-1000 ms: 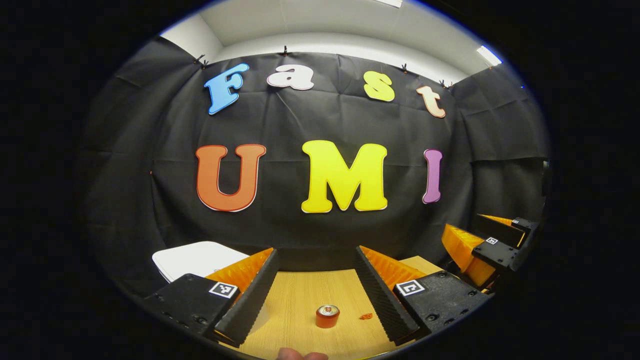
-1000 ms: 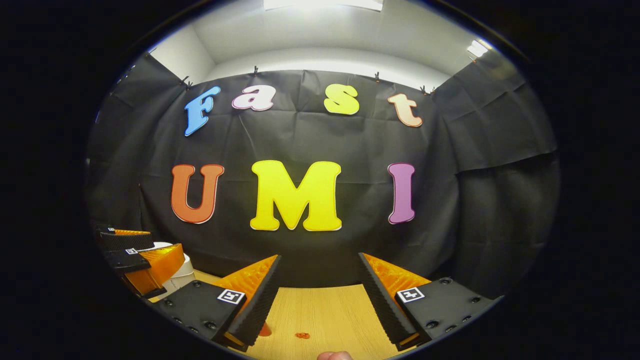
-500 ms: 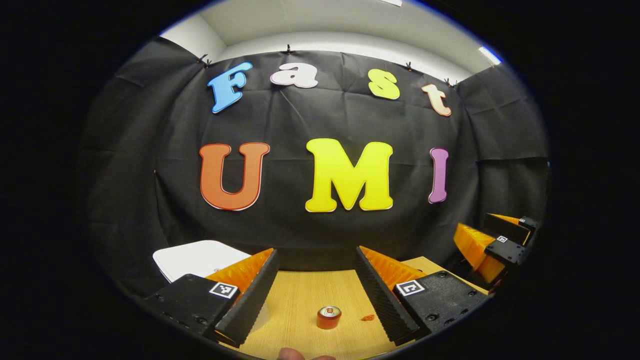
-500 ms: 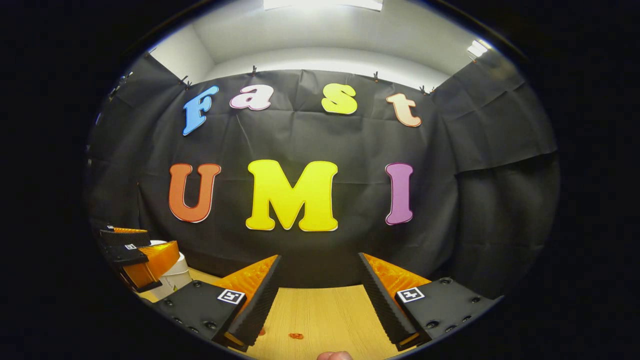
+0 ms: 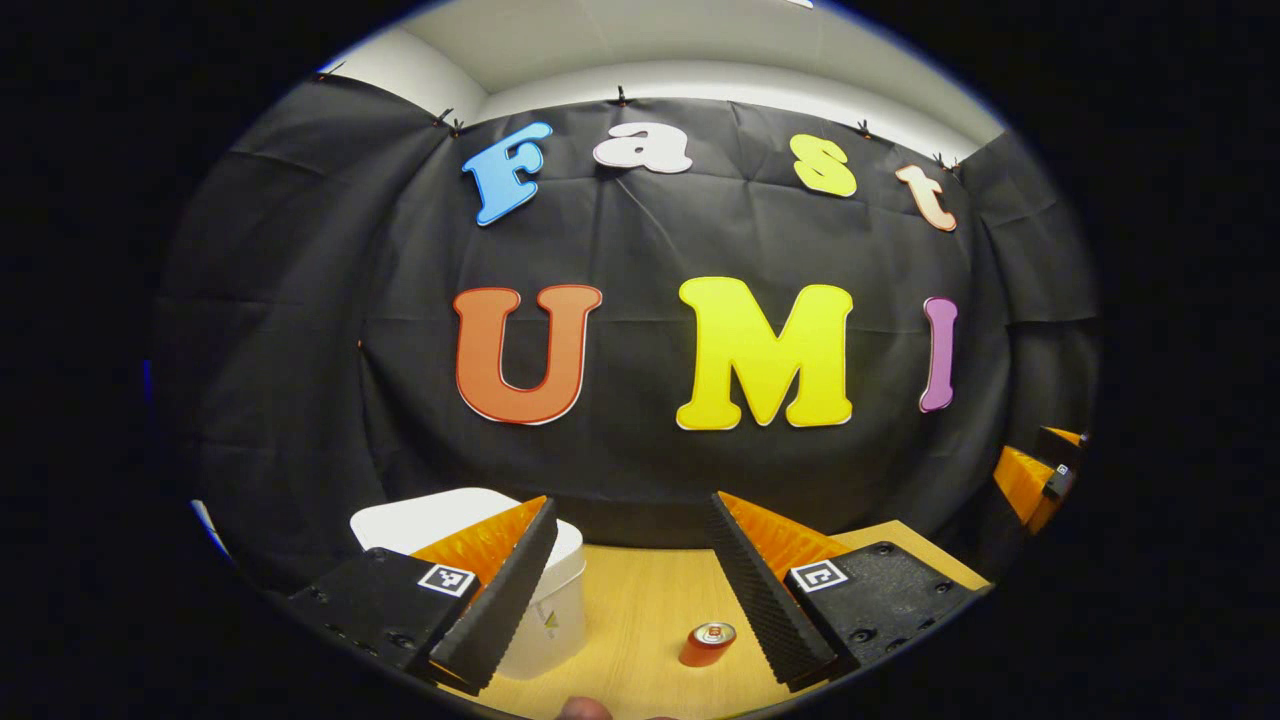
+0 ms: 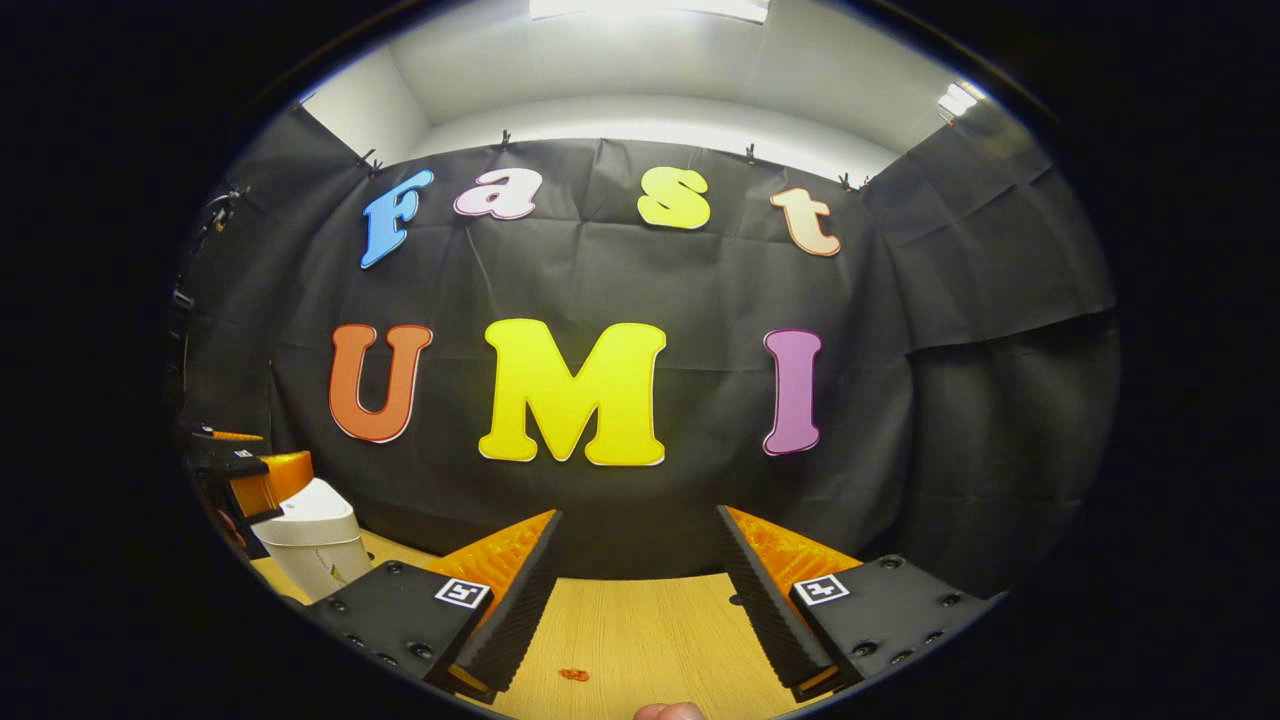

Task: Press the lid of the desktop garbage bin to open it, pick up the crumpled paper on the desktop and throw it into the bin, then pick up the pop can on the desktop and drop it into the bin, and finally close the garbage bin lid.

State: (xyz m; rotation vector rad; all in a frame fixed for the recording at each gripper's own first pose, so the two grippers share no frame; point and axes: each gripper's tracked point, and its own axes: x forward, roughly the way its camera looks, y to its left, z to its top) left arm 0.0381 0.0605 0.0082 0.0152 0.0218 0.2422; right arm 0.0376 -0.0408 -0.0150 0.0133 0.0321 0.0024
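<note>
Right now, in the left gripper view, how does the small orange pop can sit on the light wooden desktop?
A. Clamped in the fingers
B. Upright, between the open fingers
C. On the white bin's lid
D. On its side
B: the small orange pop can stands upright, its silver top showing, on the light wooden desktop, untouched between the left gripper's open fingers.

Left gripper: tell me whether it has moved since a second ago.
Yes. In the right gripper view the left gripper has slid leftward against the wall cloth, nearer the white bin.

One white garbage bin (image 5: 545,610) with its lid shut, one pop can (image 5: 707,644) standing upright, one small crumpled paper (image 6: 573,675) (a tiny orange scrap), all on one wooden desktop (image 6: 650,630); two grippers, left gripper (image 5: 630,580) and right gripper (image 6: 635,590).
</note>
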